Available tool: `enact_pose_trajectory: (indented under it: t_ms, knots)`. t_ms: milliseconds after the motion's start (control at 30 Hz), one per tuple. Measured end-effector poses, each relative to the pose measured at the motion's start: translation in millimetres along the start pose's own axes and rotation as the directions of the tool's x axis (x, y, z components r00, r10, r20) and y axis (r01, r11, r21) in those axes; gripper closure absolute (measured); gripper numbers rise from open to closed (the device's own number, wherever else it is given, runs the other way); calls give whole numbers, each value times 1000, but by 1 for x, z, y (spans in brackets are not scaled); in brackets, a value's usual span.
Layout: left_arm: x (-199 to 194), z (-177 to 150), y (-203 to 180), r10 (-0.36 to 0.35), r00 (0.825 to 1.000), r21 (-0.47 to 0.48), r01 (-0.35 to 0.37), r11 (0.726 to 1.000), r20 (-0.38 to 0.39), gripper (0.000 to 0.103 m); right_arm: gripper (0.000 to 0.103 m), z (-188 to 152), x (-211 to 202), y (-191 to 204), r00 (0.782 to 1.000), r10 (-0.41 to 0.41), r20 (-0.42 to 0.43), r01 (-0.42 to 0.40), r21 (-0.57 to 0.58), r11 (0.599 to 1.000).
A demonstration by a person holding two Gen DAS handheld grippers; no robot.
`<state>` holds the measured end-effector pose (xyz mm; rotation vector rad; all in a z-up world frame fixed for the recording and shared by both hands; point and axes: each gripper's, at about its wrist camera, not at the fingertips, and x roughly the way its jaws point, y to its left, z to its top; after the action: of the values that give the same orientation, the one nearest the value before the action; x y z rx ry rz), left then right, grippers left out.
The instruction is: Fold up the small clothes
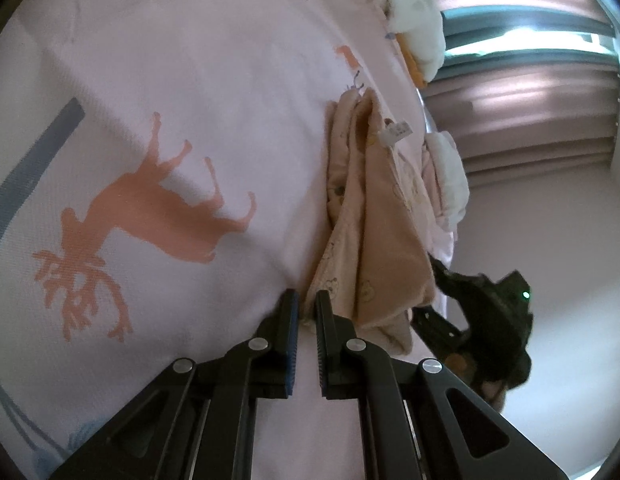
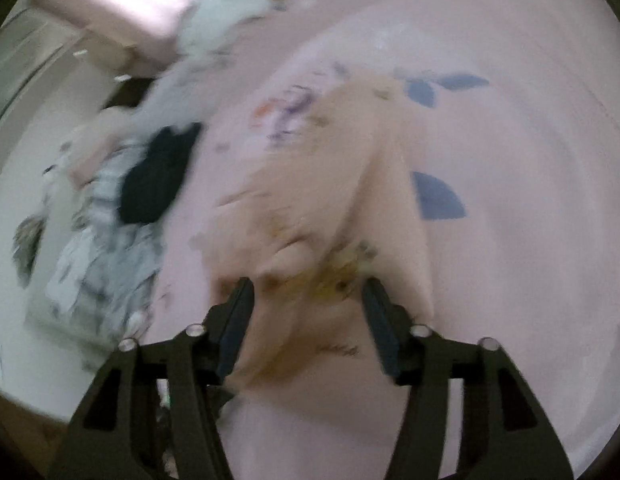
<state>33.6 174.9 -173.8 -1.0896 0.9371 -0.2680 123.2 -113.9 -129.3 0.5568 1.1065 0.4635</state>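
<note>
A small peach garment (image 1: 370, 216) with tiny animal prints and a white label lies bunched on the pink bedsheet (image 1: 190, 80). My left gripper (image 1: 306, 304) is nearly closed, its jaws pinching the garment's near edge. In the blurred right wrist view the same peach garment (image 2: 322, 200) spreads across the sheet. My right gripper (image 2: 308, 292) is open, its fingers straddling the garment's near part with a yellowish print between them. The right gripper's black body (image 1: 490, 312) shows in the left wrist view just right of the garment.
The sheet carries an orange deer print (image 1: 150, 216). White folded clothes (image 1: 414, 12) sit at the bed's edge by a curtain (image 1: 530, 112). In the right wrist view a pile of grey-white clothes (image 2: 102, 248) and a black item (image 2: 154, 176) lie left.
</note>
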Motion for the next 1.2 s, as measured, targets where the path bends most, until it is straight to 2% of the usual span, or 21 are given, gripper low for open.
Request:
enact_pose_trajectory:
  t_ms: [33, 67, 133, 233, 367, 433, 500, 567, 633, 667, 733, 767, 867, 933, 967, 1033, 1100, 1200]
  knots:
    - [0, 0, 0, -2, 1000, -1, 2, 1000, -1, 97, 77, -1, 1, -1, 999, 40, 11, -41, 12, 999]
    - [-1, 0, 1, -6, 1000, -4, 6, 1000, -3, 97, 83, -3, -2, 5, 995, 93, 47, -92, -25, 995]
    - [-1, 1, 3, -10, 1000, -9, 10, 1000, -8, 97, 92, -8, -11, 26, 992, 76, 103, -63, -127, 990]
    - [0, 2, 3, -9, 1000, -11, 9, 1000, -10, 97, 92, -12, -17, 57, 991, 86, 104, -56, -261, 964]
    - [-1, 3, 3, -5, 1000, -6, 5, 1000, -10, 97, 92, -28, -6, 108, 995, 65, 72, -27, -437, 899]
    - [-1, 4, 5, -13, 1000, -14, 13, 1000, -16, 97, 92, -31, 15, 122, 1000, 14, 24, -1, -487, 873]
    - [-1, 6, 8, -32, 999, -29, 32, 999, -25, 97, 88, -34, 39, 123, 997, -76, -7, 62, -515, 855]
    - [-2, 6, 9, -40, 999, -33, 39, 999, -28, 97, 83, -36, 45, 124, 996, -81, -29, 54, -527, 848]
    - [-3, 5, 8, -35, 999, -26, 34, 999, -25, 97, 75, -28, 37, 119, 998, -63, -23, 43, -509, 860]
    - [-3, 4, 7, -30, 999, -20, 29, 999, -24, 97, 72, -22, 31, 115, 998, -65, -14, 50, -477, 878]
    - [-3, 4, 6, -25, 999, -15, 25, 1000, -23, 97, 48, -12, 25, 103, 997, -77, 0, 70, -400, 914]
    - [-3, 4, 6, -25, 999, -16, 25, 1000, -23, 97, 39, -4, 21, 93, 998, -70, 11, 69, -345, 936]
    - [-3, 4, 8, -30, 999, -27, 30, 999, -27, 97, 39, 13, 11, 67, 997, -56, 58, 67, -202, 977]
    - [-3, 4, 8, -28, 999, -29, 27, 999, -27, 97, 39, 28, 8, 54, 997, -10, 78, 18, -104, 994]
    - [-3, 4, 7, -26, 999, -27, 26, 999, -27, 97, 39, 38, 15, 48, 998, 24, 64, -21, -51, 998]
    - [-3, 4, 7, -25, 999, -26, 25, 999, -28, 97, 39, 52, 35, 44, 999, 39, -2, -39, 29, 999]
    - [-3, 5, 8, -30, 999, -27, 29, 999, -31, 97, 41, 58, 47, 55, 993, 118, -18, -117, 44, 992]
    - [-2, 6, 10, -41, 998, -31, 39, 999, -41, 97, 41, 58, 53, 90, 988, 158, -5, -158, -53, 986]
